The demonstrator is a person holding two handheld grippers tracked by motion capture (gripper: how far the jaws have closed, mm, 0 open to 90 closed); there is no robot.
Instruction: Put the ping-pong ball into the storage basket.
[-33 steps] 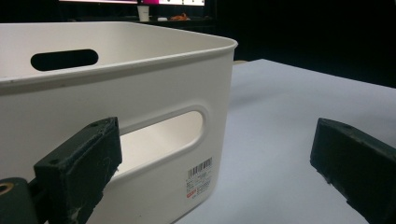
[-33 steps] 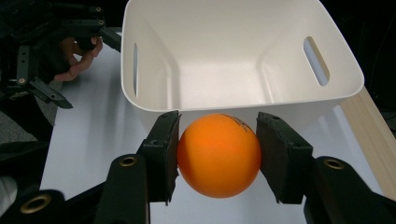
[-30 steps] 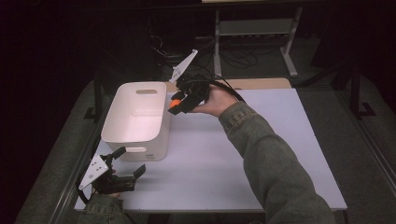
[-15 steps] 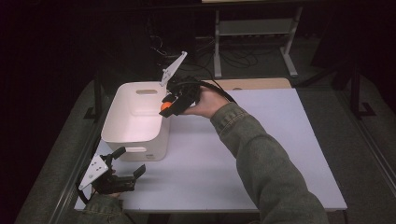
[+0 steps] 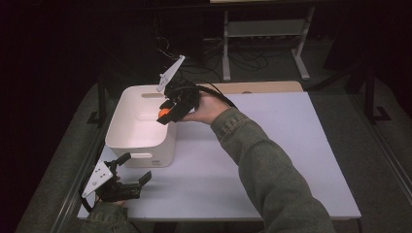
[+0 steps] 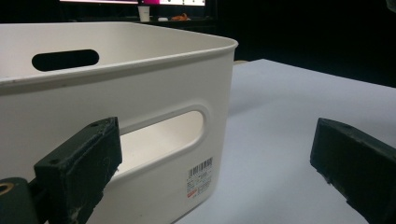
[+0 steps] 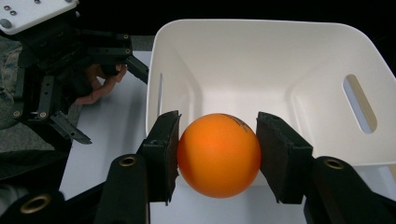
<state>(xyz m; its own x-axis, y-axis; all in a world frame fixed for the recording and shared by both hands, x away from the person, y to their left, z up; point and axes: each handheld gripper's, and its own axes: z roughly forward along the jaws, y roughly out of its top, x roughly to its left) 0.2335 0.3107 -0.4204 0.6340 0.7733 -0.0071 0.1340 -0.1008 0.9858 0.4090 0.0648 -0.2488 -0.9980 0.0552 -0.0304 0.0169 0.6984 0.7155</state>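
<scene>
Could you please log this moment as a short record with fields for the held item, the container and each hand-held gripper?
held item: orange ball
container: white bin, upright on the table, nothing visible inside
right hand-held gripper: shut on the orange ball, over the bin's right rim
left hand-held gripper: open, holding nothing, resting on the table just in front of the bin
</scene>
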